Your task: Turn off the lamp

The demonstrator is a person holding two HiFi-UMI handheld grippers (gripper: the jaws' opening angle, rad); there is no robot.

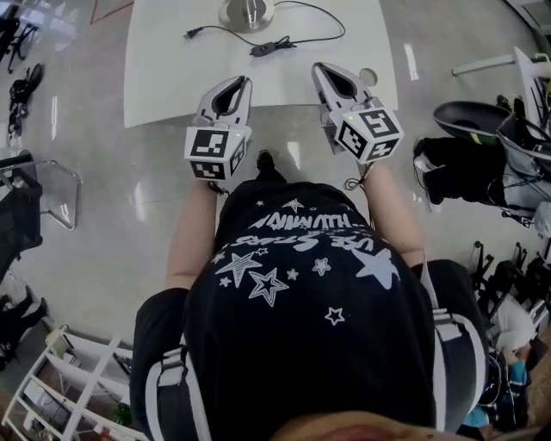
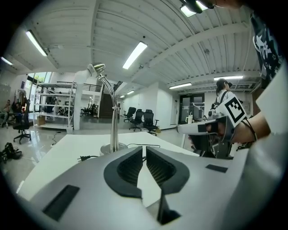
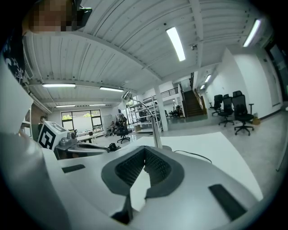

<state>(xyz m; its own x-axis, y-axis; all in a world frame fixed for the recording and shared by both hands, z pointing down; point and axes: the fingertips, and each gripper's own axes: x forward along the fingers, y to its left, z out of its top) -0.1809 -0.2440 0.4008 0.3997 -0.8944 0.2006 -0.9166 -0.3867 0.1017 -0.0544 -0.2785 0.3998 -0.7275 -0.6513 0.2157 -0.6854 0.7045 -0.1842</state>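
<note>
In the head view the person stands at the near edge of a white desk (image 1: 164, 77) with both tools held out level over it: the left gripper (image 1: 244, 81) at 11 o'clock of the body and the right gripper (image 1: 319, 68) at 1 o'clock, well apart from each other. The lamp (image 1: 247, 12) stands at 12 o'clock on the far side of the desk, only its round base showing, and its cord runs to a small dark switch (image 1: 272, 46) that lies between the two grippers but farther out. The plug (image 1: 191, 34) lies loose on the desk at 11 o'clock of the left gripper. In the left gripper view the fingers are closed on nothing, and the lamp (image 2: 114, 121) rises at 11 o'clock beyond them, its head bent over; whether it is lit I cannot tell. In the right gripper view the fingers also meet at the tips with nothing held, and the lamp's stem (image 3: 155, 130) stands at 12 o'clock. The approach seems to be the step in hand: neither gripper touches anything yet. The next move probably calls for one closed tip reaching out to press the switch.
</note>
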